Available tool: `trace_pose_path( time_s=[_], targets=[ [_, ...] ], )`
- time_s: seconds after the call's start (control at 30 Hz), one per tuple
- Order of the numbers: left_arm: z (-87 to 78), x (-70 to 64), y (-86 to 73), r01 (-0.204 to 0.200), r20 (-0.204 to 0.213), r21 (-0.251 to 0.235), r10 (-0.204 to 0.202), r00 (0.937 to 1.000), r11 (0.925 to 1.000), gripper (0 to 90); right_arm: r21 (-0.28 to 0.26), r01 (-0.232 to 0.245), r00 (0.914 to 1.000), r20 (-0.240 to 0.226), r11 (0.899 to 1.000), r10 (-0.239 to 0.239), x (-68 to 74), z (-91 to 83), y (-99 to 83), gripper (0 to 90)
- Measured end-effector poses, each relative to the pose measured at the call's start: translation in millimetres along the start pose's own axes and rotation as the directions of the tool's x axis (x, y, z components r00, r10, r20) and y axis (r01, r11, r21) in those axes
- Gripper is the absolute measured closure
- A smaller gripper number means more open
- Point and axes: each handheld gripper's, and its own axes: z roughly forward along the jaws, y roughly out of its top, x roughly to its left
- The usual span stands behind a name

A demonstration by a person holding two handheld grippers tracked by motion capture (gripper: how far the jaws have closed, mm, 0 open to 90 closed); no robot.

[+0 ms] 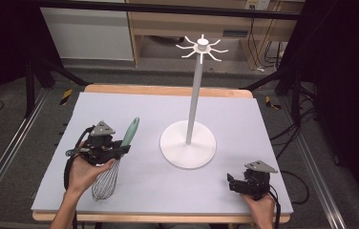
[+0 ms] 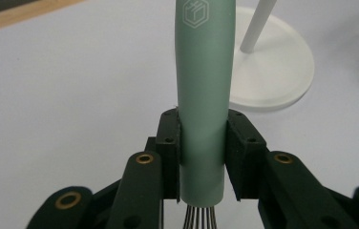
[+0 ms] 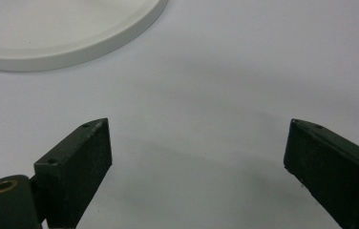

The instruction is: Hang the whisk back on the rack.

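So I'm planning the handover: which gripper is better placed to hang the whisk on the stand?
Left: the left gripper already clamps the whisk handle near the stand; the right gripper is open.

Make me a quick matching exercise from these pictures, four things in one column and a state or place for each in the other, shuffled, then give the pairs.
Things:
1. whisk
2. left gripper
3. right gripper
4. white stand

States:
A. jaws wide apart, nothing between them
B. upright at the table's middle, hooks on top
C. clamped on a green handle
D. wire end toward the person

Pairs: 1-D, 2-C, 3-A, 4-B
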Motion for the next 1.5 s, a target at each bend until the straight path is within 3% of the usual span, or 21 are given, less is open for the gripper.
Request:
trace_pose_path(
  time_s=[0.03,0.23,0.5,0.83,0.93,1.13,1.2,1.3,1.5],
  targets=[
    [-3.9,-1.0,1.1,0.001,-0.001,-0.031,-0.001,1.0000,0.9995,69.1,0.000,-0.001,1.0000,0.000,1.000,0.001,0.0,0.0,0.0,9.6],
    [-14.0,-3.9,4.5,-0.005,-0.011,-0.108,0.003,0.9999,0.9941,69.1,-0.001,0.000,1.0000,0.000,1.000,0.000,-0.1,-0.2,0.0,9.6],
    [-23.2,-7.6,8.5,-0.010,-0.017,-0.180,0.007,0.9998,0.9836,69.0,-0.001,-0.001,1.0000,0.000,1.000,0.001,0.0,-0.2,0.1,9.6],
    [-27.4,-10.6,12.3,-0.002,-0.007,-0.250,0.000,1.0000,0.9681,69.0,-0.002,0.001,1.0000,-0.002,1.000,-0.001,-0.1,-0.3,0.1,9.6],
    [-27.9,-11.3,14.4,-0.001,-0.002,-0.256,0.001,1.0000,0.9666,69.0,-0.003,0.001,1.0000,-0.001,1.000,-0.001,-0.1,-0.3,0.2,9.6],
    [-29.7,-16.0,23.5,-0.001,0.013,-0.297,0.005,0.9999,0.9550,69.0,-0.007,0.000,1.0000,0.000,1.000,0.000,-0.4,-0.6,0.2,9.6],
    [-30.0,-16.6,24.7,-0.004,0.011,-0.299,0.008,0.9999,0.9542,69.0,-0.007,0.000,1.0000,0.000,1.000,0.000,-0.5,-0.6,0.2,9.6],
    [-30.3,-19.3,29.8,-0.006,0.018,-0.324,0.013,0.9998,0.9461,69.0,-0.008,0.000,1.0000,-0.001,1.000,0.000,-0.4,-0.6,0.2,9.6],
    [-28.9,-23.9,38.8,-0.006,0.030,-0.344,0.018,0.9994,0.9391,69.0,-0.007,0.001,1.0000,-0.001,1.000,-0.001,-0.6,-0.5,0.3,9.6]
  ],
)
